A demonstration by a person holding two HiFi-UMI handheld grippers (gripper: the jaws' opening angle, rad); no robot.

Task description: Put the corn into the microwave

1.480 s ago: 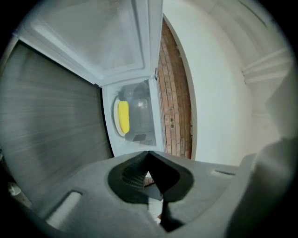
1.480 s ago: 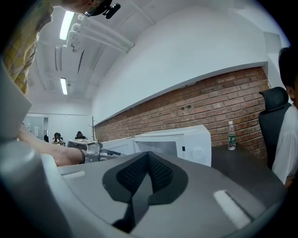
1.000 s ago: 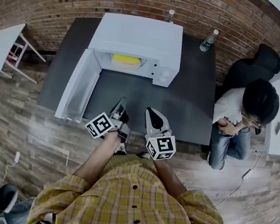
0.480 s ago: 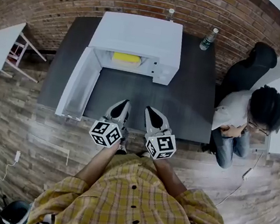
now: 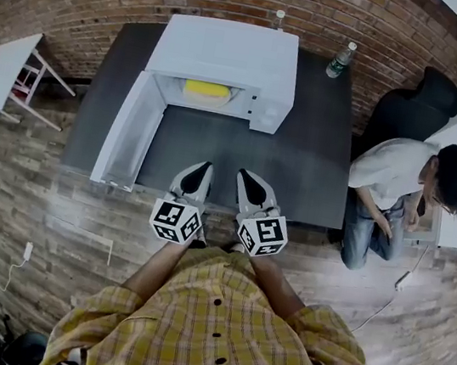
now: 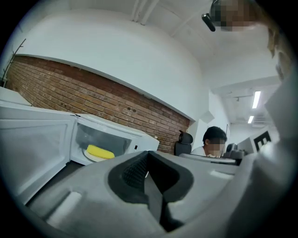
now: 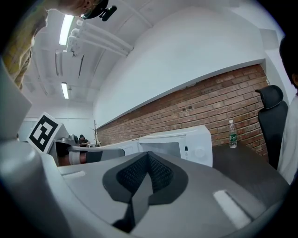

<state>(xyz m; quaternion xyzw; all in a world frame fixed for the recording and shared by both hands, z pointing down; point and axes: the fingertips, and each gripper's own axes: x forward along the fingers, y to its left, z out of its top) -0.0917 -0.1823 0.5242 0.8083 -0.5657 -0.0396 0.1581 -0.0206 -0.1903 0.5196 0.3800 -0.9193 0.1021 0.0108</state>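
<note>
Left tool point(image 5: 199, 169) closed, well apart from corn point(image 5: 206, 90) inside microwave point(image 5: 227, 53).

The left gripper point(image 5: 203, 170) and right gripper point(image 5: 245, 178) lie side by side over the table's point(image 5: 300, 167) near edge. Straight ahead of both, the microwave point(image 5: 227, 53) stands on the table, its door point(image 5: 123, 139) open ahead-left of the left gripper, with the corn point(image 5: 206, 90) inside it. One bottle point(image 5: 278, 20) stands behind the microwave, another point(image 5: 341, 59) ahead-right of the right gripper. A person point(image 5: 409, 184) sits to its right, off the table.
</note>
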